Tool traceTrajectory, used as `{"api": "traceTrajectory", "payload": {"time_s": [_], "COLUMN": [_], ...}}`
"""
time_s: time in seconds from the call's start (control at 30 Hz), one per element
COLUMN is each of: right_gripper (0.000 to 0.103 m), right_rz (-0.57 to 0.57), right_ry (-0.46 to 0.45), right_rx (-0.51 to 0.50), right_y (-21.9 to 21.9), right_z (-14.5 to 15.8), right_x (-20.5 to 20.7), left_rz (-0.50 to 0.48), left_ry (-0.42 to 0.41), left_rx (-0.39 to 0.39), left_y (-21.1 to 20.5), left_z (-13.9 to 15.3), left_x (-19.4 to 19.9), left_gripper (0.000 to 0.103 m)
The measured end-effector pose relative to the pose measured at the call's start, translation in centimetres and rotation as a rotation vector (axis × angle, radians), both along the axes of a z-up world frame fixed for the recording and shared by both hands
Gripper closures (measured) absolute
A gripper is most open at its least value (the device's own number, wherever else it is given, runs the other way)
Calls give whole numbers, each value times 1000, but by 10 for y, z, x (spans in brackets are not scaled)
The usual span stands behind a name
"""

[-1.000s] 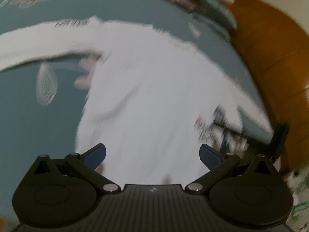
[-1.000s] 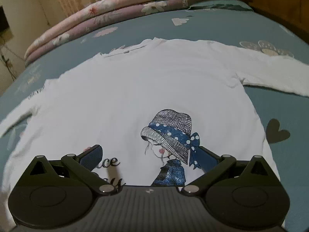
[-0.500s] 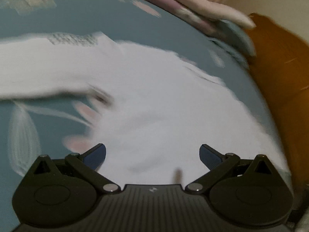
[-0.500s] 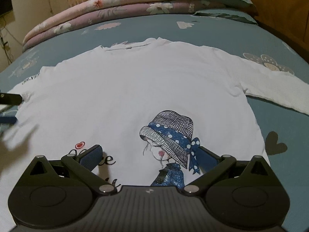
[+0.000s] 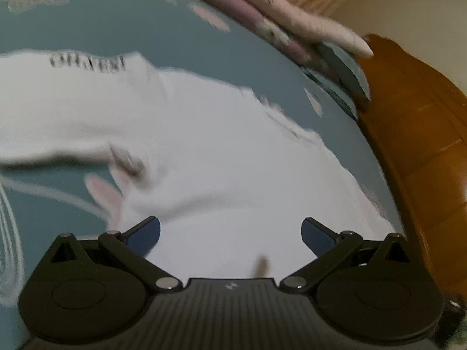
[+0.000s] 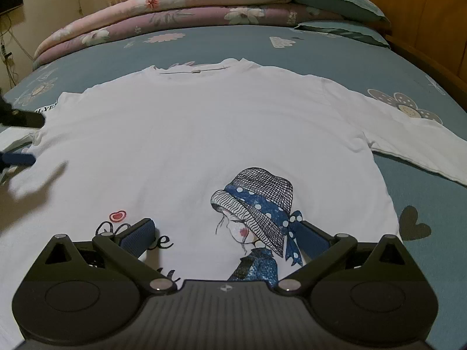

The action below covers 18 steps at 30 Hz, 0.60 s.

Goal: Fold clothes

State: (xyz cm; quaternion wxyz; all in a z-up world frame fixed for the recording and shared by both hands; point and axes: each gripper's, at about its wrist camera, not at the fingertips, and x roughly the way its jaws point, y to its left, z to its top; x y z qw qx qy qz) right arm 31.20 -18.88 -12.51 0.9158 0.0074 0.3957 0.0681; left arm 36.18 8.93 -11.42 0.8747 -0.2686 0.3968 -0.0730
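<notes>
A: We're seeing the white shirt (image 6: 204, 134) lying flat on the teal bedsheet (image 6: 335, 58), ahead of the right gripper (image 6: 224, 234), jaws gaping wide.

B: Left gripper (image 5: 230, 234) also spread wide, empty, shirt underneath; folded quilts (image 6: 175, 14) are sitting beyond.

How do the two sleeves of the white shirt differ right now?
In the right wrist view, the right-hand sleeve lies flat and stretched out across the blue sheet, with nothing near it. The left-hand sleeve is mostly cut off at the frame edge, and the left gripper sits at its armpit, jaws open. Both are long, white and unfolded.
</notes>
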Motion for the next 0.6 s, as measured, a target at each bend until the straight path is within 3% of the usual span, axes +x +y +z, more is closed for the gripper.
{"api": "traceTrajectory", "payload": {"time_s": [0.13,0.27,0.37,0.47,0.6], "right_gripper": [0,0,0,0,0], "right_rz": [1,2,2,4,8], "right_ry": [-1,-1,-3,-4,-4], "right_rx": [0,-2,-9,-10,-12], "right_y": [0,0,2,2,2], "right_z": [0,0,0,1,1], "right_x": [-1,-2,-2,-2,-2], "left_rz": [20,-37,-42,8,106], "left_ry": [42,-18,-22,20,-3], "left_rx": [6,-43,-34,-35,-47], "left_y": [5,-4,-9,-5,10], "left_z": [12,25,20,3,-2], "left_x": [11,8,19,33,28], "left_gripper": [1,1,1,1,1]}}
